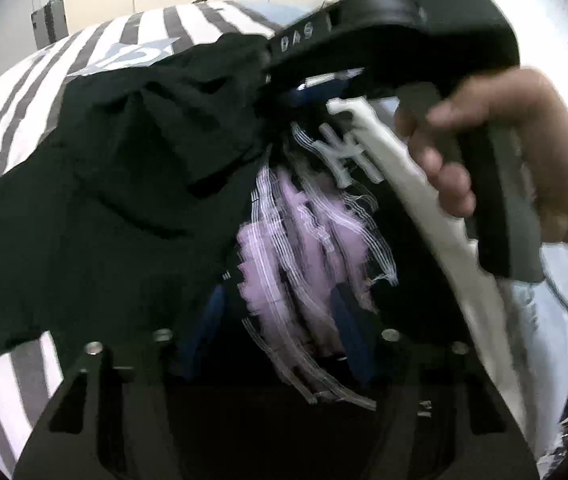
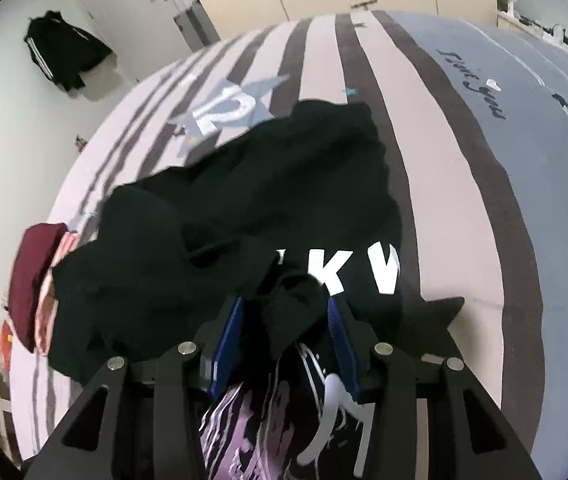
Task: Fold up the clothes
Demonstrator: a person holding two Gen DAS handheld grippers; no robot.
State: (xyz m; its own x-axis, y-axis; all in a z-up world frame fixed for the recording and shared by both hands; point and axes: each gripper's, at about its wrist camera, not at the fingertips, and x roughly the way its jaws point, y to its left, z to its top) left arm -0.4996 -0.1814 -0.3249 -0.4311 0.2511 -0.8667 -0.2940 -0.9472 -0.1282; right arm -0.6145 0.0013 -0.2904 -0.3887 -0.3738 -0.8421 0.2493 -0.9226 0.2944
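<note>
A black T-shirt lies crumpled on the striped bed cover. It has white letters and a pink and white print. In the right wrist view my right gripper stands open, its blue pads apart around a loose bunch of the black cloth. In the left wrist view my left gripper is open under the printed cloth, which drapes over and between its blue fingers and partly hides them. The right gripper's black body is at the upper right, held by a hand.
The T-shirt covers the middle of the bed cover, which turns blue-grey on the right. A maroon and pink folded pile sits at the bed's left edge. A black jacket hangs on the wall beside a door.
</note>
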